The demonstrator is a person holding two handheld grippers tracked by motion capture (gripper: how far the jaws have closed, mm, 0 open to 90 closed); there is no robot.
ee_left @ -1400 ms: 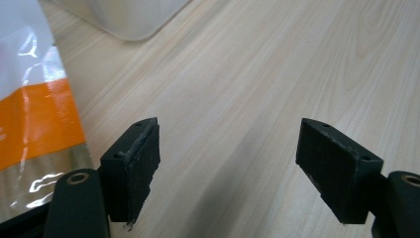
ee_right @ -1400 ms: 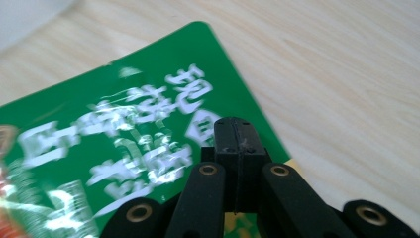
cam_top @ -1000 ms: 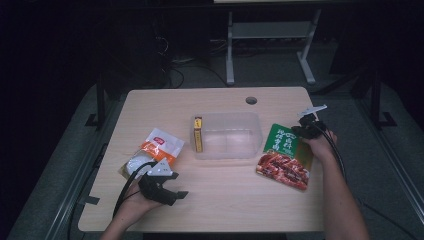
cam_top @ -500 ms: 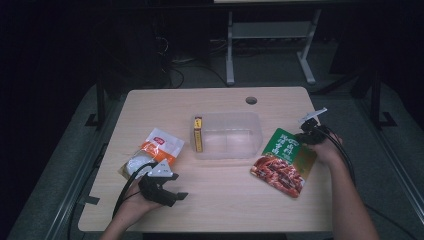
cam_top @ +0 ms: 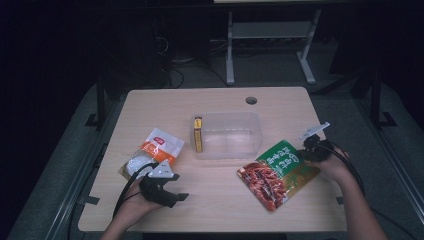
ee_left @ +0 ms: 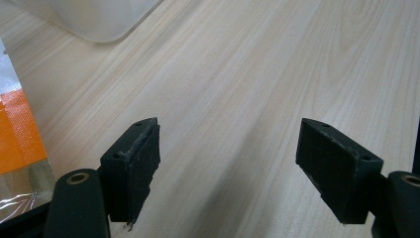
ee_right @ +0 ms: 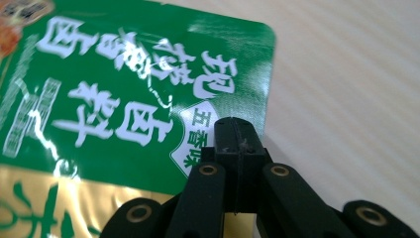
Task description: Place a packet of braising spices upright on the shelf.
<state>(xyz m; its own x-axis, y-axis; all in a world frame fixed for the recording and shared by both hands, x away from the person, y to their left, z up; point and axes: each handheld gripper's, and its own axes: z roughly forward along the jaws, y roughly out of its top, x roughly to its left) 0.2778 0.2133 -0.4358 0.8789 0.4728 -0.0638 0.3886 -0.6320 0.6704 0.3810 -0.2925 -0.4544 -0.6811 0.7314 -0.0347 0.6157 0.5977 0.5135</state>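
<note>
Resting low at the near left of the bench (cam_top: pixel 220 210), left gripper (cam_top: pixel 172 196), jaws spread wide over bare wood. Pinching the green edge of the sauce packet (cam_top: pixel 275 170) at the right, right gripper (cam_top: pixel 306 152), jaws pressed together. Farther back, clear tub (cam_top: pixel 227 135), mid-bench.

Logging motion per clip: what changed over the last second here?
The right gripper, shut on the green packet, has dragged it left and toward the person, turning it slightly. The left gripper stayed open and still; the orange packet and clear container stayed put.
</note>
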